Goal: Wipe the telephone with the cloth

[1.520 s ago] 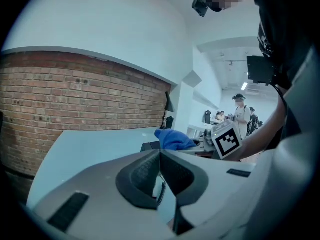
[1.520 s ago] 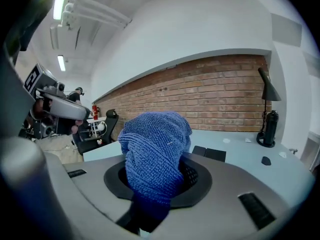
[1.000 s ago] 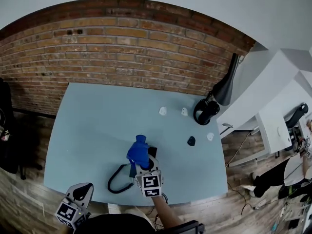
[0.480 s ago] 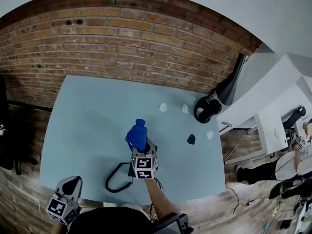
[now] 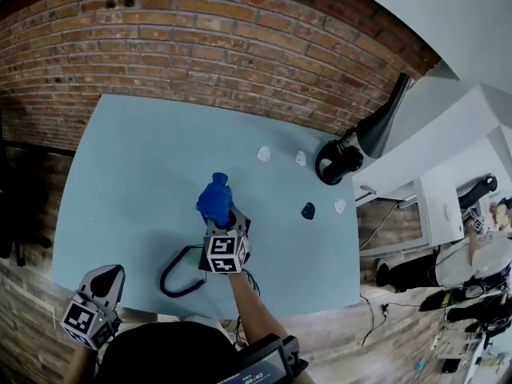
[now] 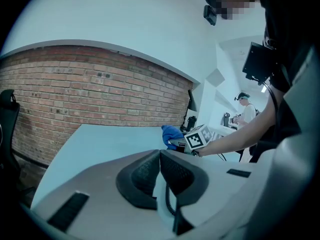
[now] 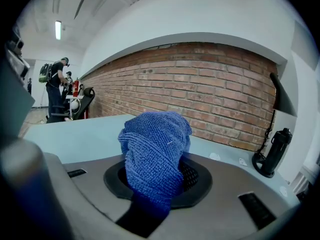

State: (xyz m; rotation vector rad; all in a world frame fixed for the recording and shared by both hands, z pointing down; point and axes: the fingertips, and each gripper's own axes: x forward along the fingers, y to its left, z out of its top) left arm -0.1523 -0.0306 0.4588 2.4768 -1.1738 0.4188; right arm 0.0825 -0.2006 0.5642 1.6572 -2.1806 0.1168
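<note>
My right gripper (image 5: pixel 222 221) is shut on a bunched blue cloth (image 5: pixel 214 201), which fills the gap between its jaws in the right gripper view (image 7: pixel 155 146). It is held low over the near middle of the light blue table (image 5: pixel 144 166). The black telephone (image 5: pixel 242 224) shows only as a dark edge beside the cloth; its looped black cord (image 5: pixel 170 282) lies toward the near edge. My left gripper (image 5: pixel 110 277) hangs at the near left corner, away from the telephone, with its pads (image 6: pixel 172 171) pressed together on nothing.
A black lamp (image 5: pixel 382 126) and a black bottle (image 5: pixel 334 168) stand at the table's far right. Small white pieces (image 5: pixel 264 154) and a small black piece (image 5: pixel 308 210) lie to the right of the cloth. White furniture (image 5: pixel 448 190) stands past the right edge; a brick wall (image 5: pixel 200 46) runs behind.
The right gripper with the cloth has shifted a little to the left over the telephone. The left gripper has drifted left along the near edge.
</note>
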